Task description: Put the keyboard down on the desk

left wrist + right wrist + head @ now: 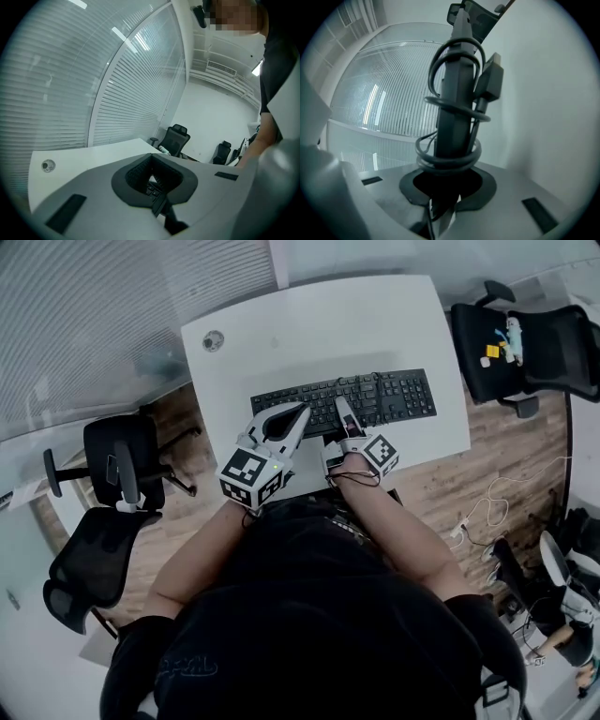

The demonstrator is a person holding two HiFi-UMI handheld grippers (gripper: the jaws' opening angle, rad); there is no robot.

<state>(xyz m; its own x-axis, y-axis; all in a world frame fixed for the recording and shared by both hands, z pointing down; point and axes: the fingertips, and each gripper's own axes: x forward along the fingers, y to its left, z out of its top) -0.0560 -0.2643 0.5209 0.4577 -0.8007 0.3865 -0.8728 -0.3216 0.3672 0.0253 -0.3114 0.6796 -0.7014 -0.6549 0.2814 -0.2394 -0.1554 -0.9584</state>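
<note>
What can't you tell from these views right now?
- Whether the keyboard rests on the desk: head view looks down from above, hiding any gap.
- Coloured items on the chair at picture right: head view, too small.
- Round thing near the desk corner: too small.

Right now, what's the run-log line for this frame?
keyboard: over white desk, cable wrapped round it, contact unclear | left tongs: shut on keyboard | right tongs: shut on keyboard

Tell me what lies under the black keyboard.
The white desk extends under the black keyboard. The patch directly beneath is covered, so anything lying there, and whether the keyboard rests on the desk, cannot be told.
</note>
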